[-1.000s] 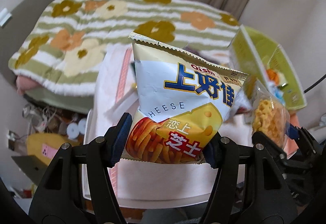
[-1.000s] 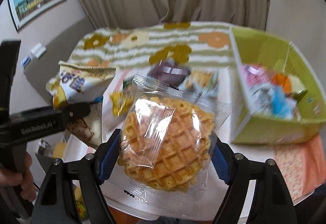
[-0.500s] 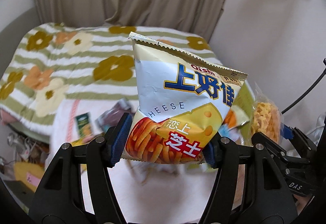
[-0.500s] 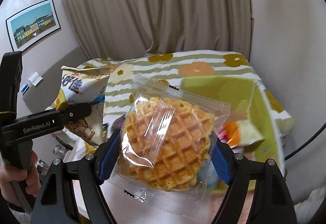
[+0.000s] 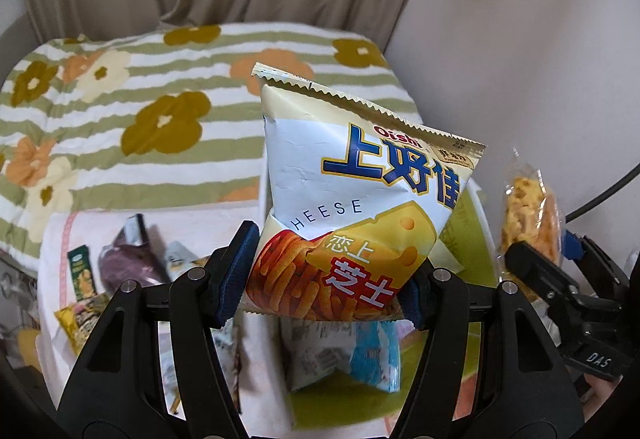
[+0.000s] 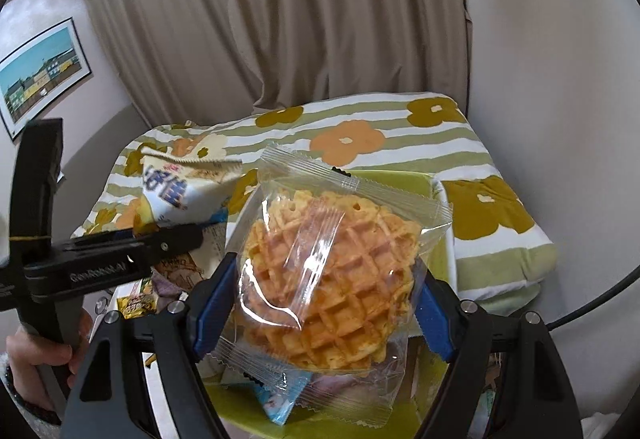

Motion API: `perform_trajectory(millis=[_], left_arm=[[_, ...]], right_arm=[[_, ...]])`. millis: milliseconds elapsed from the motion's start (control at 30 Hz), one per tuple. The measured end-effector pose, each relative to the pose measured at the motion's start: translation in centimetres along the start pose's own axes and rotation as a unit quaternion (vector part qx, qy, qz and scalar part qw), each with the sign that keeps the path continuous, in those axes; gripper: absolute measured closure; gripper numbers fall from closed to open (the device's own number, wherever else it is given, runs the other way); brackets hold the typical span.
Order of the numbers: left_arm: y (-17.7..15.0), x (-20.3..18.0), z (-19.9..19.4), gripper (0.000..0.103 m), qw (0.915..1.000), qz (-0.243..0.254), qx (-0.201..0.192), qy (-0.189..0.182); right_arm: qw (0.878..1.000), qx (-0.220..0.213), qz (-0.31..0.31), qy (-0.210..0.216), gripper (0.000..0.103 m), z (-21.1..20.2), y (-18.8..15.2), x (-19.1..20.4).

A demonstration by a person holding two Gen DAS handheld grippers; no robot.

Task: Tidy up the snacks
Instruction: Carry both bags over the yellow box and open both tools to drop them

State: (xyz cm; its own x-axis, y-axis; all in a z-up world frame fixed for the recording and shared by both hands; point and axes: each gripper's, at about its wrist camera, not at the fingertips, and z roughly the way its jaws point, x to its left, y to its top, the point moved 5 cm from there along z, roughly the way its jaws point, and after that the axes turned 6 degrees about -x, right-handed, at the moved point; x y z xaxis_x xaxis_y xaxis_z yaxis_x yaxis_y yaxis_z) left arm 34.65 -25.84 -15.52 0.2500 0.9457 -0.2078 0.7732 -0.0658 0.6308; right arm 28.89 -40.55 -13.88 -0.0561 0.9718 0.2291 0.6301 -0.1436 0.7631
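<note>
My left gripper (image 5: 326, 275) is shut on a white and yellow cheese chip bag (image 5: 360, 199) and holds it upright above the green box (image 5: 468, 215). The bag also shows in the right wrist view (image 6: 180, 191). My right gripper (image 6: 326, 309) is shut on a clear-wrapped waffle (image 6: 332, 271), held over the green box (image 6: 400, 179). The waffle shows at the right of the left wrist view (image 5: 528, 215). Wrapped snacks (image 5: 352, 355) lie inside the box.
Several loose snack packets (image 5: 120, 267) lie on the white-clothed table (image 5: 192, 227) to the left of the box. A flowered striped blanket (image 5: 140, 99) covers the bed behind. Curtains and a wall stand at the back.
Both grippers have swung right with their snacks and now hang over the green box. The loose packets have shifted to the left of the view.
</note>
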Motion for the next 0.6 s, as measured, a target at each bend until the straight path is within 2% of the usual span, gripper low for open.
perform_trajectory(millis=[300,367,400,433,600], left_arm=[[0.5,-0.7,5.7,0.042,0.9986,0.014,0.051,-0.011],[0.6,-1.0,6.4,0.03,0.9981,0.022,0.058,-0.007],[0.5,-1.0,6.6,0.011,0.9979,0.025,0.06,-0.003],[0.5,-1.0,6.7,0.003,0.9979,0.026,0.058,-0.002],[-0.3,0.1,6.0,0.001,0.9975,0.028,0.064,-0.004]], right_arm=[[0.999,0.018,0.03,-0.013,0.026,2.2,0.9,-2.6],[0.999,0.02,0.035,-0.015,0.027,2.8,1.1,-3.1],[0.999,0.021,0.038,-0.015,0.027,2.9,1.2,-3.3],[0.999,0.022,0.042,-0.016,0.027,3.0,1.2,-3.4],[0.998,0.031,0.05,-0.018,0.027,3.4,0.9,-3.7]])
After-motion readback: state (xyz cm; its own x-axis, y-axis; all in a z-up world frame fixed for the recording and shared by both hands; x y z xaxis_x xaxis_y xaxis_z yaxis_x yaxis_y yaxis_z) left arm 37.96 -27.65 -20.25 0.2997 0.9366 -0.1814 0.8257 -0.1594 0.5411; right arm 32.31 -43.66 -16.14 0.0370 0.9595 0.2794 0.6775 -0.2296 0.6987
